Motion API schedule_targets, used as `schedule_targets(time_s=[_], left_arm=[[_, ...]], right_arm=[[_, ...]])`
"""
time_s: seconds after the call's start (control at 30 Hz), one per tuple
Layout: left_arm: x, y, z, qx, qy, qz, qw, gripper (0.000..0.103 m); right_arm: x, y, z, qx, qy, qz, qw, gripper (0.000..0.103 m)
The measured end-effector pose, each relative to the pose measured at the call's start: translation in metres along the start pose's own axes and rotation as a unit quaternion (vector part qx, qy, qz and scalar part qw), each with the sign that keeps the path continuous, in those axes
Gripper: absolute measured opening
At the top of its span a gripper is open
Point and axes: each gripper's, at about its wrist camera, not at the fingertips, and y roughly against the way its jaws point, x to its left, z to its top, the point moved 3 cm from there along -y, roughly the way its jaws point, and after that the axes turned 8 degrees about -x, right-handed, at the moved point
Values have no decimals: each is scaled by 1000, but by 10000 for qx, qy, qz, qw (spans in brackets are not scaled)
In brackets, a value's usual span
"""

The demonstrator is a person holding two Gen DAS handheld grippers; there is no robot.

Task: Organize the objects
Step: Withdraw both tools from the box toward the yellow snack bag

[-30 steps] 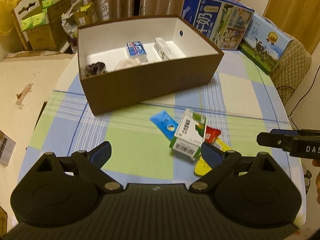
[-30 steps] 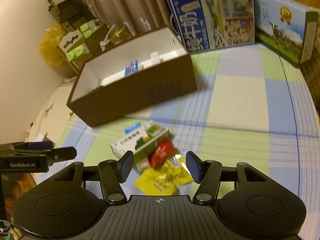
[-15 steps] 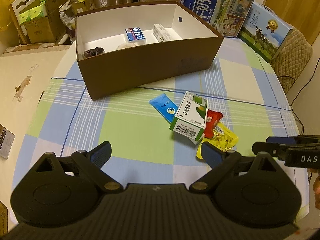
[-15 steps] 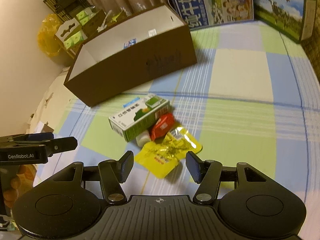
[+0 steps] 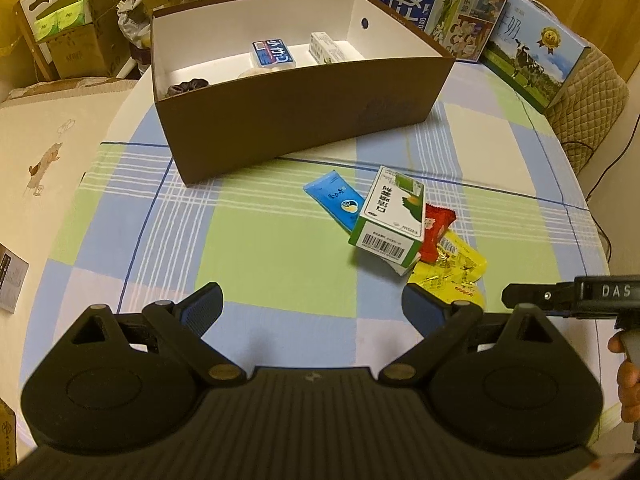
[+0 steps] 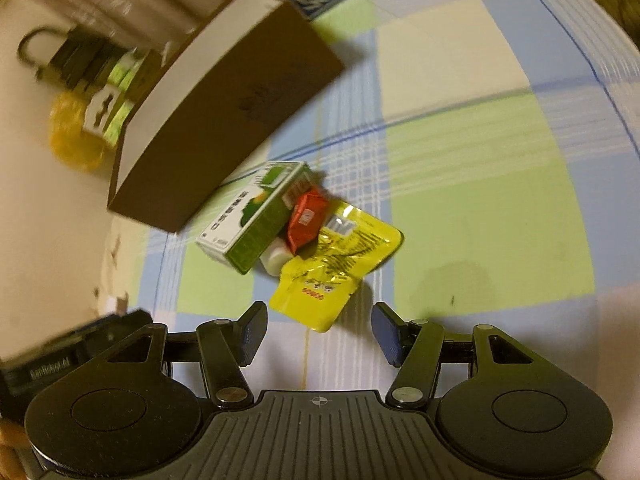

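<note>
Since half a second ago the right tongs (image 6: 319, 336) have dropped lower and tilted, so the yellow pouch (image 6: 334, 268) now lies just ahead of their tips and the whole right wrist view is smeared by motion. The left tongs (image 5: 311, 308) have hardly shifted; in their view the pile sits a little lower and nearer than before.

Both tongs are spread wide and hold nothing. The right pair's blue pads (image 6: 252, 332) flank the near edge of the yellow pouch without touching it. The left pair hangs over bare checked cloth on the desk (image 5: 260, 248), well left of the pile.

The loose things lie together on the desk near the brown box (image 5: 296, 120): a green-and-white carton (image 5: 388, 216) tilted on top of a blue sachet (image 5: 334, 200), a red packet (image 5: 436, 228) and the yellow pouch. A small white item (image 6: 276, 258) pokes out from under the carton. Inside the box are a blue-and-white pack (image 5: 273, 54), a small white carton (image 5: 326, 47) and a dark bundle (image 5: 186, 87) at its left end. Two milk cartons (image 5: 440, 4) stand beyond the box on the right.
</note>
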Motion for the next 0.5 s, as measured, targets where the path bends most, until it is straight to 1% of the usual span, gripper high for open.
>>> schedule_targets(time_s=[0.13, 0.23, 0.4, 0.47, 0.5], left_arm=[[5, -3, -1, 23, 8, 63, 10000, 94], [8, -5, -2, 53, 35, 105, 9999, 94], [14, -8, -4, 99, 55, 145, 9998, 94], [15, -9, -3, 103, 52, 143, 9998, 94], [15, -9, -3, 104, 53, 140, 9998, 94]], right_arm=[[-17, -5, 1, -15, -639, 113, 9979, 55], [-30, -13, -4, 61, -1223, 290, 9920, 55], [-39, -25, -8, 32, -1691, 575, 9839, 55], [-40, -27, -7, -26, -1765, 685, 9819, 51], [-40, -28, -6, -37, -1765, 700, 9818, 41]])
